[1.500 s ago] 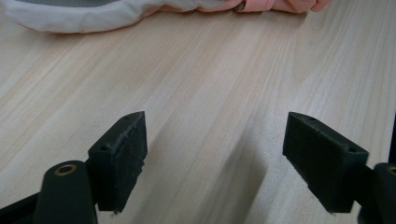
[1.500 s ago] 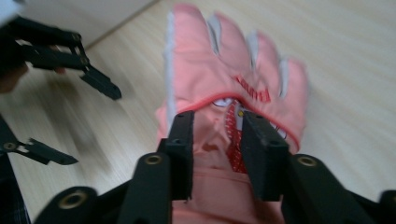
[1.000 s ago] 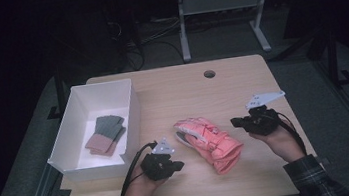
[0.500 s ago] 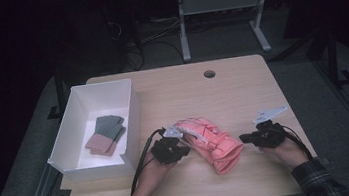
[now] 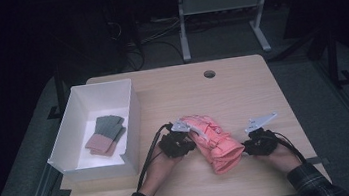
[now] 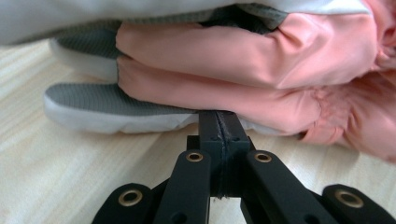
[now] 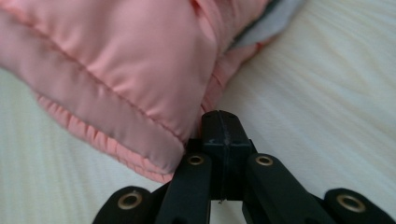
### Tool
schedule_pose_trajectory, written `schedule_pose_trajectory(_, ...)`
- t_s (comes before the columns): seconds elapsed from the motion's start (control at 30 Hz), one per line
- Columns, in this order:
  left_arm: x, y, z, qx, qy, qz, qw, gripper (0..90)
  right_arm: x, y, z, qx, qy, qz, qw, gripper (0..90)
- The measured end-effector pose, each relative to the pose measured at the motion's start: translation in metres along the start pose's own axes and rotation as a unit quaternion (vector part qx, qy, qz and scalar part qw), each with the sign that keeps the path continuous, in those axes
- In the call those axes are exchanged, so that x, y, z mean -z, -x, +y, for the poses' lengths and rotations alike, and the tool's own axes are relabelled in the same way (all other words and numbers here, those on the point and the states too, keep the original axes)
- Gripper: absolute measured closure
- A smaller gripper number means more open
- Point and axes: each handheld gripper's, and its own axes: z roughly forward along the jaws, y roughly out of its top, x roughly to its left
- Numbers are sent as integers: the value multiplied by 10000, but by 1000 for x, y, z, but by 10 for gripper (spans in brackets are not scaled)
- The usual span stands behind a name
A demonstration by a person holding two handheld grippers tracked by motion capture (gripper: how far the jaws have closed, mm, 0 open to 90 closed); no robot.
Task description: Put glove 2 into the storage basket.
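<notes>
Pink padded glove (image 5: 213, 141) lying flat on the wooden surface (image 5: 241, 87), a little below and right of the middle of the high view, long axis running from upper left to lower right. In the left gripper view, glove in the upper half of the frame, pink fabric (image 6: 261, 70) on top, grey and white fingers toward the left.

Left tool (image 5: 184, 142) just at the glove's left edge in the high view, held by a hand (image 5: 158, 166) coming from the bottom of the frame. In the left gripper view, both jaws pressed together with no gap, tips reaching right under the lower pink fold; whether any fabric is pinched between them, cannot tell.

Right tool (image 5: 249, 145) at the glove's lower right end in the high view, grey three-cornered plate (image 5: 261, 120) above it, hand (image 5: 283, 157) behind it toward the bottom right. In the right gripper view, jaws also closed tight together, tips against the pink cuff edge (image 7: 140, 126); a real hold on the cuff not clear.

White box (image 5: 132, 118) at the left of the high view, standing on the same surface, well apart from the pink glove. Inside it a small grey and pink pair of gloves (image 5: 105, 134), lying near the middle of the box floor.
</notes>
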Motion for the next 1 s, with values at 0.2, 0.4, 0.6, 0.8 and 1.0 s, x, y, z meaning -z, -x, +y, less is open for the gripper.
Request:
schedule_pose_trajectory(0.2, -1, -4, 1, -3, 43, -211, 9998, 898, 0, -16, -2, -6, 38, 265, 9996, 900)
schedule_pose_trajectory(0.4, -2, -3, 1, -174, -20, -419, 9990, 898, -2, -40, -2, 59, 136, 537, 9984, 900)
schedule_pose_trajectory(0.6, -3, 0, 1, -100, 117, -627, 9979, 898, -7, -59, -3, 94, 153, 785, 9968, 900)
schedule_pose_trajectory(0.8, -4, 2, 2, -172, 23, -594, 9981, 898, -6, -71, -6, 294, -27, 679, 9973, 900)
schedule_pose_trajectory(1.0, 9, -6, 2, -161, 5, -500, 9986, 898, 22, -58, -7, 58, 385, 248, 9989, 900)
